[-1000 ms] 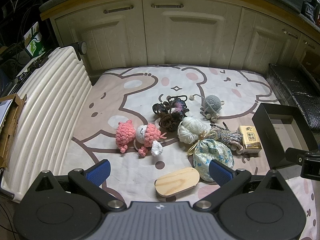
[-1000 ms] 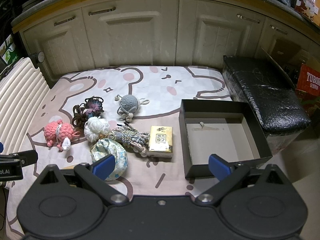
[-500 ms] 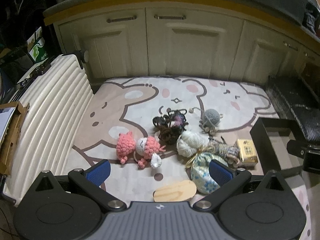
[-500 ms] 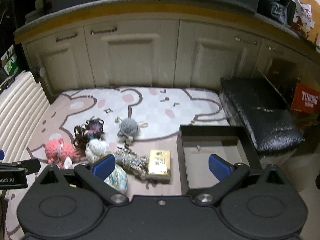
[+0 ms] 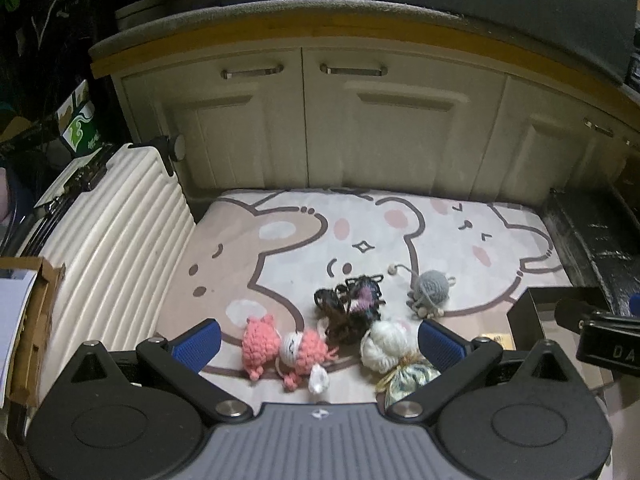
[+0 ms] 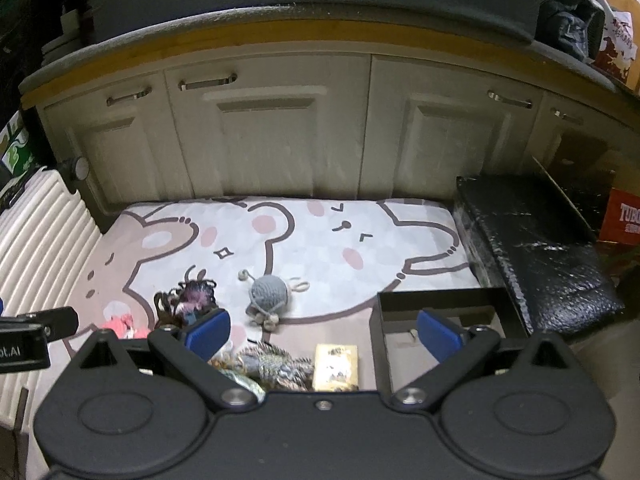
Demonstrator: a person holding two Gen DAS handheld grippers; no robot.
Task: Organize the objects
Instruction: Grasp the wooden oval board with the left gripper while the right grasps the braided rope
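Small items lie clustered on a cartoon bear mat (image 5: 304, 236): a pink crochet doll (image 5: 280, 348), a dark yarn bundle (image 5: 352, 308), a grey yarn ball toy (image 5: 430, 288), white yarn (image 5: 386, 346) and a floral pouch (image 5: 412, 376). The right wrist view also shows a striped tassel bundle (image 6: 272, 364), a yellow packet (image 6: 335, 366) and an open black box (image 6: 444, 320). My left gripper (image 5: 318, 338) hovers open above the pink doll and white yarn, holding nothing. My right gripper (image 6: 324, 330) is open and empty, raised above the packet and the box's left wall.
A white ribbed suitcase (image 5: 100, 248) lies along the mat's left edge. Cream cabinet doors (image 6: 288, 136) close off the back. A black wrapped block (image 6: 536, 248) sits to the right, beside a red carton (image 6: 626, 222). A cardboard box (image 5: 28, 320) is at far left.
Both grippers have risen and pulled back, so the items slid lower in both views and more cabinet shows. The wooden board has dropped out of the left view. The jaws stayed open.
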